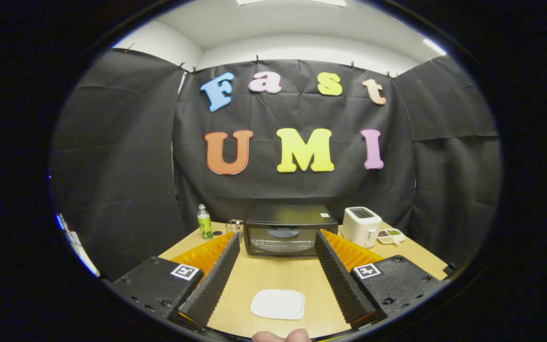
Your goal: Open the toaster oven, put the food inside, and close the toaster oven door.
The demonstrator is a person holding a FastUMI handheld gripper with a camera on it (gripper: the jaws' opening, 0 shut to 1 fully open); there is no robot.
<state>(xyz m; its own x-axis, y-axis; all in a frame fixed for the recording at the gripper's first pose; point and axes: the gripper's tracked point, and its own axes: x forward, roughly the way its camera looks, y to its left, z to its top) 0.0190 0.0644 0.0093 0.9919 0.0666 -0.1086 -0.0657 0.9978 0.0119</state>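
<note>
A pale wooden table [264, 280] fills the lower middle of the frame. Near its bottom edge lies a flat white square plate [278, 304] with rounded corners. At centre left stands a green bottle [204, 222] with a white cap, a small dark cap [217, 233] and a clear glass [233, 226] just right of it. At centre right stands a white pop-up toaster [361, 226], with a small divided dish [391, 235] just right of it.

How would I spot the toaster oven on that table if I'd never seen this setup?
Look to the far end of the wooden table, beyond the open tongs. The toaster oven sits there, door closed, between a green bottle and a white toaster. It is the only black box with a glass front.
</note>
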